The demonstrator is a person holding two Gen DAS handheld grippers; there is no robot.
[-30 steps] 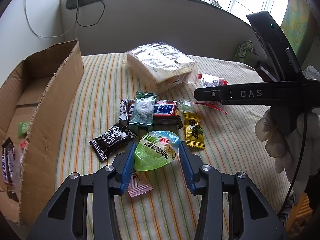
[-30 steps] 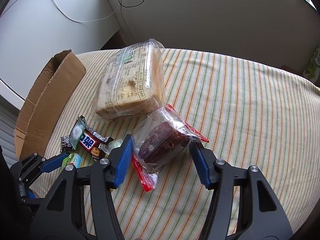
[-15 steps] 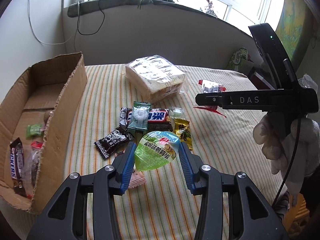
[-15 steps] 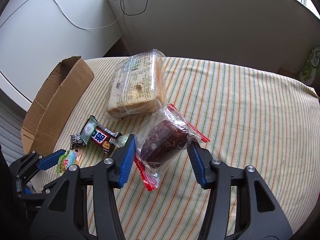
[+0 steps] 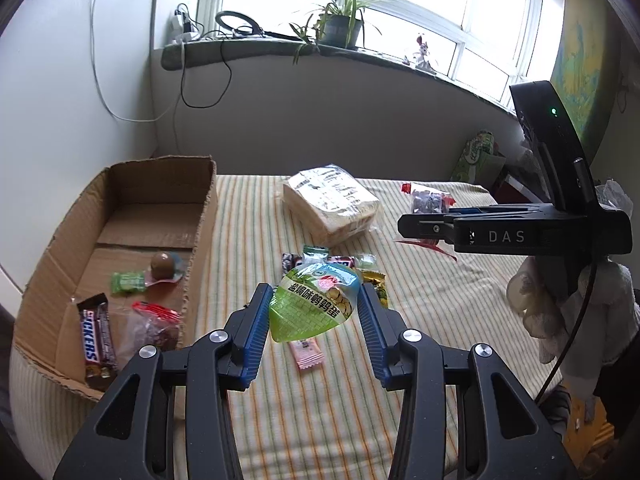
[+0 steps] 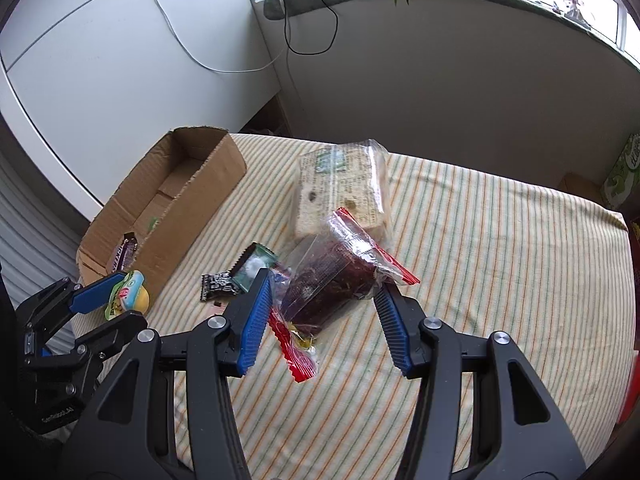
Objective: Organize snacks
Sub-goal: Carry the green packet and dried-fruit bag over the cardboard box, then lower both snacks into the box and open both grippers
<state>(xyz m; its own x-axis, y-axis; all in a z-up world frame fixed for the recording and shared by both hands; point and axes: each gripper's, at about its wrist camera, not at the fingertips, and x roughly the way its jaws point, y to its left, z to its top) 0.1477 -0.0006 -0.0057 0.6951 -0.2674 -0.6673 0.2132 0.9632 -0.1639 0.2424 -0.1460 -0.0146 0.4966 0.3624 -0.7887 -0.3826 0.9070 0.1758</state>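
Covering the table, a striped cloth [image 5: 420, 320] bears an open cardboard box [image 5: 132, 216] at its left edge and a bagged bread loaf [image 5: 332, 204] mid-table. Above it, the right gripper [image 6: 324, 300] clenches a clear bag of dark cake [image 6: 332, 280]; the left gripper [image 5: 314, 308] grasps a green jelly cup [image 5: 314, 304], both lifted clear of the loose wrapped sweets [image 5: 332, 258].

Green jelly pouch [image 5: 314, 304] & clear bag w/ dark cake [image 6: 332, 280] both held above striped cloth, tilted.
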